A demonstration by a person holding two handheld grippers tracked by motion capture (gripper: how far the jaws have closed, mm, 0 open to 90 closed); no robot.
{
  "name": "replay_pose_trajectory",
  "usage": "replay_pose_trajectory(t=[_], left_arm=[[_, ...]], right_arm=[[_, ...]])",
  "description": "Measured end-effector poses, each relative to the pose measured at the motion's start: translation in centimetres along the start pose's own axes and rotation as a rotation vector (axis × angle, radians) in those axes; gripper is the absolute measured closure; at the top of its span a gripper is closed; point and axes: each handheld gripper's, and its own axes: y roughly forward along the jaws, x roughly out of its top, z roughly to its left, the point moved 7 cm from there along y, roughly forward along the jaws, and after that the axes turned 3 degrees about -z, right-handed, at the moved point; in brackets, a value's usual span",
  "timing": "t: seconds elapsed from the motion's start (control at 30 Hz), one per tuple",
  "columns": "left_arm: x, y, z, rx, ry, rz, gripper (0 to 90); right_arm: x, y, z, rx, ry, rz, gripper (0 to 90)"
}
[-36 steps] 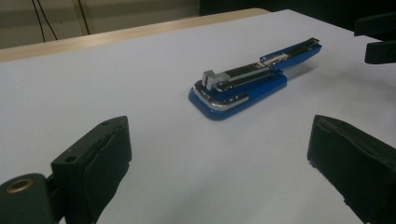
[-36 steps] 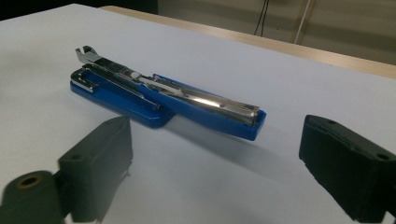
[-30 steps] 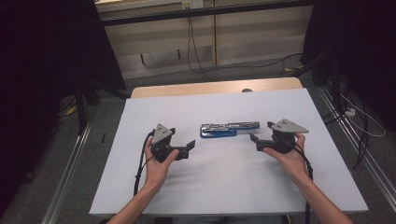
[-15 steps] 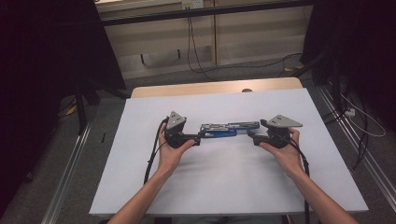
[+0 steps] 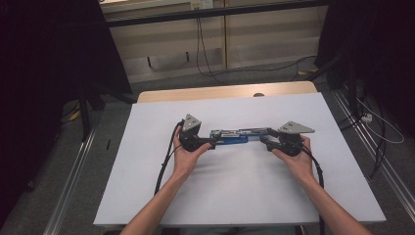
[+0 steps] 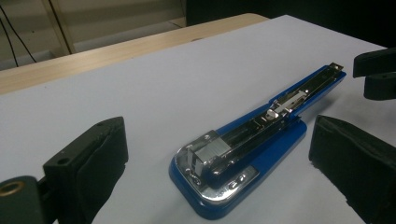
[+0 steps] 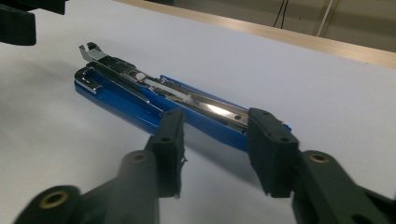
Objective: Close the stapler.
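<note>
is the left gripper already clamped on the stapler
No, in the left gripper view its pads stand wide apart, clear of the blue stapler.

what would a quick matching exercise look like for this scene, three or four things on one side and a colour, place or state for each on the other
Things:
1. stapler
2. left hand-held gripper
3. right hand-held gripper
4. table cover

Descriptions:
A. white, spread over the wooden table
B. blue base, metal top, lying flat
C. jaws wide apart, either side of the stapler's broad end
D. jaws just closing in around the stapler's narrow end

Pairs: 1-B, 2-C, 3-D, 4-A
</note>
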Motion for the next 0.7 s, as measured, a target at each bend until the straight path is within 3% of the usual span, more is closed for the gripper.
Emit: replay_pose_trajectory(t=[0.27, 0.4, 0.6, 0.67, 0.7], left_arm=[[-0.6, 0.1, -0.1, 0.002, 0.005, 0.033, 6.3], [-1.0, 0.1, -0.2, 0.002, -0.011, 0.052, 10.3], [-1.5, 0.1, -0.4, 0.000, -0.021, 0.080, 32.3], [-1.6, 0.1, -0.3, -0.015, -0.046, 0.081, 39.5], [-1.8, 0.1, -0.4, -0.026, -0.033, 0.097, 45.7]], right_arm=[[-0.2, -0.1, 0.7, 0.056, -0.013, 0.017, 89.8], [-0.5, -0.1, 0.5, 0.042, -0.019, 0.036, 90.0], [-0.6, -0.1, 0.3, 0.028, -0.023, 0.040, 90.0], [-0.7, 0.0, 0.1, 0.023, -0.016, 0.051, 90.0], [-0.8, 0.1, 0.0, 0.021, -0.011, 0.054, 90.0]])
